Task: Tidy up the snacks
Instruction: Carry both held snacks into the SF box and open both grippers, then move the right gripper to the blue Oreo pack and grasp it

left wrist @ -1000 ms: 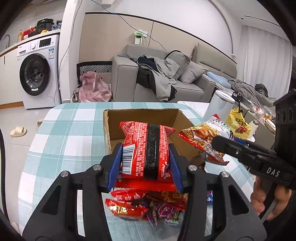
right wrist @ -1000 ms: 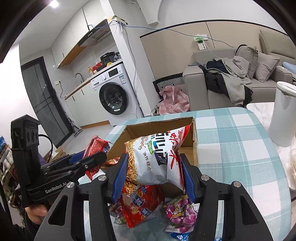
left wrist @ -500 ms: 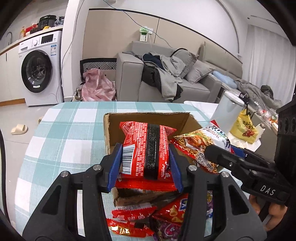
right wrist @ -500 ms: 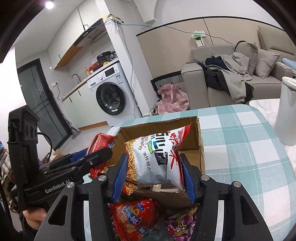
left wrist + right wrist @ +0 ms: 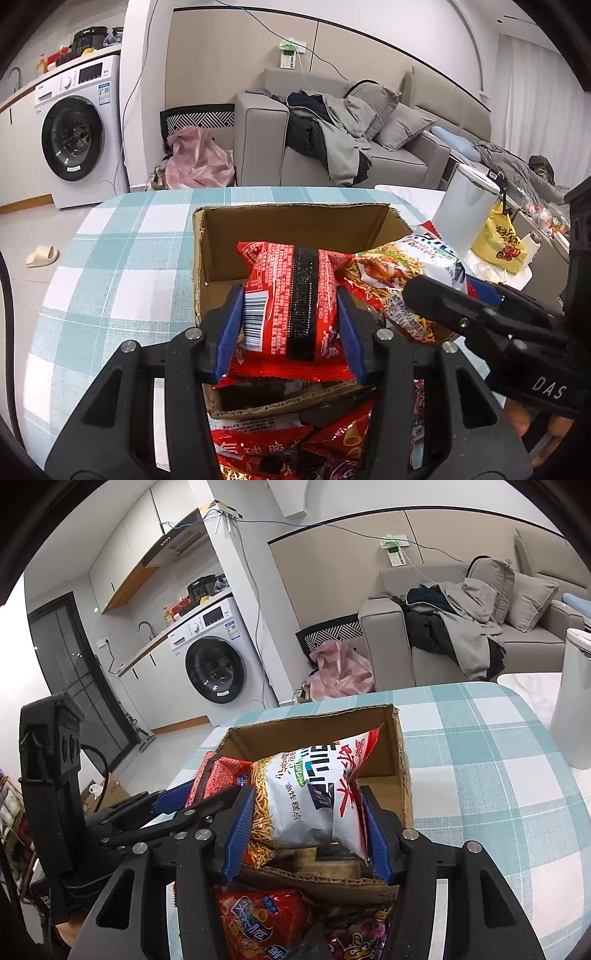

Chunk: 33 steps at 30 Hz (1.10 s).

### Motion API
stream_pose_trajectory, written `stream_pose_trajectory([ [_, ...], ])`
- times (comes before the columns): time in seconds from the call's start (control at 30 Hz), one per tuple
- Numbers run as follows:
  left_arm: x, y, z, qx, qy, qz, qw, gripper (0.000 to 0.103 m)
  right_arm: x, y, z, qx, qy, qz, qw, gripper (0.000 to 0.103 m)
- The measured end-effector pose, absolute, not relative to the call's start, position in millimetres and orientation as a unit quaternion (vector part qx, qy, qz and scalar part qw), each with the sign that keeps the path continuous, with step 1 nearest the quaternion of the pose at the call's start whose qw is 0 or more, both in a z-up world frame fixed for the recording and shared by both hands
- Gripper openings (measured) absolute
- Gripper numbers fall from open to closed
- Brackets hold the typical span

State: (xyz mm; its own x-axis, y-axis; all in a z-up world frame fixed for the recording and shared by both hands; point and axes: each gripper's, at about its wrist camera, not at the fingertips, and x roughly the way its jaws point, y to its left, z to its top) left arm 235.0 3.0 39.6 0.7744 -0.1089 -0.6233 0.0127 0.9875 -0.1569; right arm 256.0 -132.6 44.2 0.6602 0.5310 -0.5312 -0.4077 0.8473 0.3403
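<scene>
Sitting open-topped on the checked tablecloth (image 5: 110, 266): one brown cardboard box (image 5: 295, 225), bare floor showing at its left side, nothing else visible inside. Hanging over the box, two packets, side by side and touching. At left, clenched between the blue pads of the left gripper (image 5: 291, 328): one red snack packet (image 5: 291, 295), barcode and black seam facing the camera. At right, gripped by the right gripper (image 5: 308, 834): one white noodle-snack bag (image 5: 310, 790) with red characters, tilted. Lying in front of the box: a pile of loose snack packets (image 5: 266, 919), too overlapped for counting.
</scene>
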Motion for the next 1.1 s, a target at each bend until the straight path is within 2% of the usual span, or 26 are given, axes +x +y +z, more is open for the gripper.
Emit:
stream_pose_trajectory([
  [0.2, 232, 2, 42, -0.069, 0.334, -0.034, 0.940, 0.046, 253, -137, 47, 0.106, 0.310, 0.271, 0.905, 0.057],
  [0.27, 228, 1, 45, -0.064, 0.332, -0.036, 0.941, 0.047, 247, -138, 53, 0.096, 0.296, 0.273, 0.910, 0.062],
  [0.3, 226, 1, 47, -0.061, 0.332, -0.037, 0.940, 0.052, 244, -139, 55, 0.093, 0.292, 0.273, 0.912, 0.070],
  [0.4, 214, 4, 52, -0.062, 0.335, -0.033, 0.939, 0.082, 236, -143, 61, 0.083, 0.291, 0.269, 0.914, 0.087],
  [0.5, 199, 8, 57, -0.068, 0.330, -0.033, 0.941, 0.091, 226, -150, 64, 0.070, 0.294, 0.263, 0.916, 0.100],
  [0.53, 194, 10, 57, -0.068, 0.332, -0.029, 0.940, 0.099, 223, -153, 65, 0.071, 0.294, 0.261, 0.917, 0.103],
  [0.57, 188, 11, 58, -0.070, 0.333, -0.025, 0.940, 0.103, 219, -157, 65, 0.073, 0.295, 0.259, 0.917, 0.103],
  [1.1, 95, 34, 60, -0.069, 0.324, -0.014, 0.943, 0.102, 167, -200, 49, 0.041, 0.301, 0.238, 0.923, 0.103],
])
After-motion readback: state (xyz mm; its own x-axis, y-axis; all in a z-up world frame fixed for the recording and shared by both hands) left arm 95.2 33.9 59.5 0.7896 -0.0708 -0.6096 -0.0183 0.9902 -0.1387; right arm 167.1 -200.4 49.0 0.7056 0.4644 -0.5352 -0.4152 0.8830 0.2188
